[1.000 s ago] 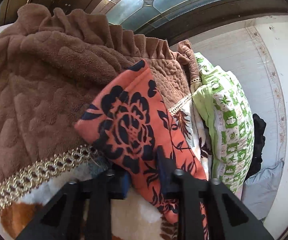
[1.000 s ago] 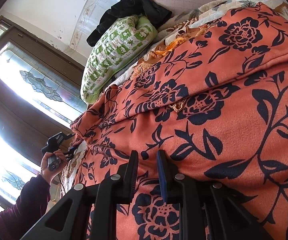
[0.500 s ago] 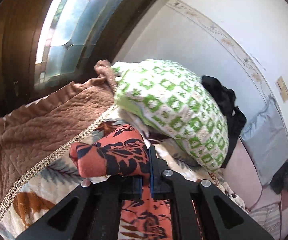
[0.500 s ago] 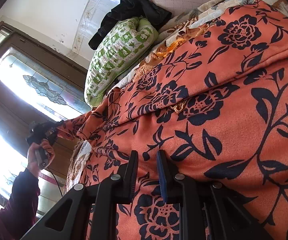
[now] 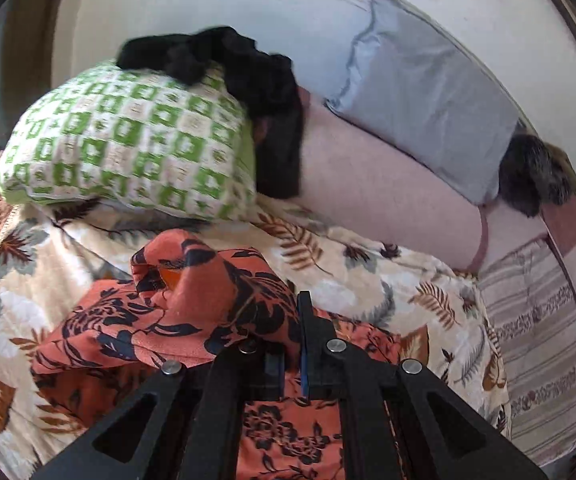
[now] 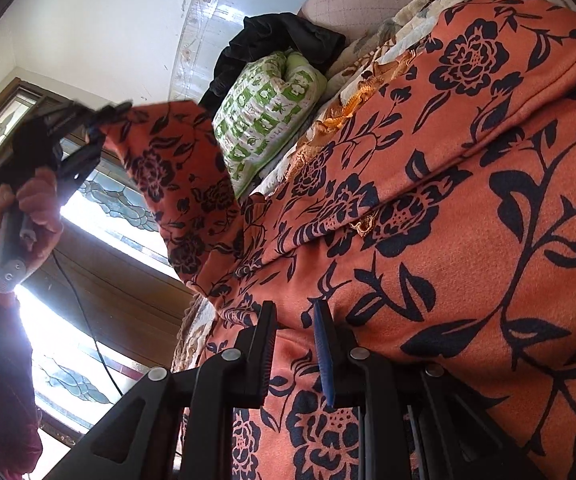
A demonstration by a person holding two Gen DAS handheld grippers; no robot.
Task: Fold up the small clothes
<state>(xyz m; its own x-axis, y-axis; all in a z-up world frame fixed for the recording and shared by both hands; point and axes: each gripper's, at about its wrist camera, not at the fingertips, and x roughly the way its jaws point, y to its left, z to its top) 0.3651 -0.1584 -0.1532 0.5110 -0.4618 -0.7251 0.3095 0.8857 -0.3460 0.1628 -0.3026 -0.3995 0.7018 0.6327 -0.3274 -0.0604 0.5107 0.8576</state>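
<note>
orange floral garment (image 5: 216, 304) pinched in left gripper (image 5: 288, 344) jaws, lifted corner

You have no readable text, label, brand, number or sign in either view; nothing ahead of either tool carries lettering you could make out.

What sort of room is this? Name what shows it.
Likely a bedroom: a leaf-print quilt covers a bed, with a green pillow and a grey pillow against the wall. A window stands beside it.
</note>
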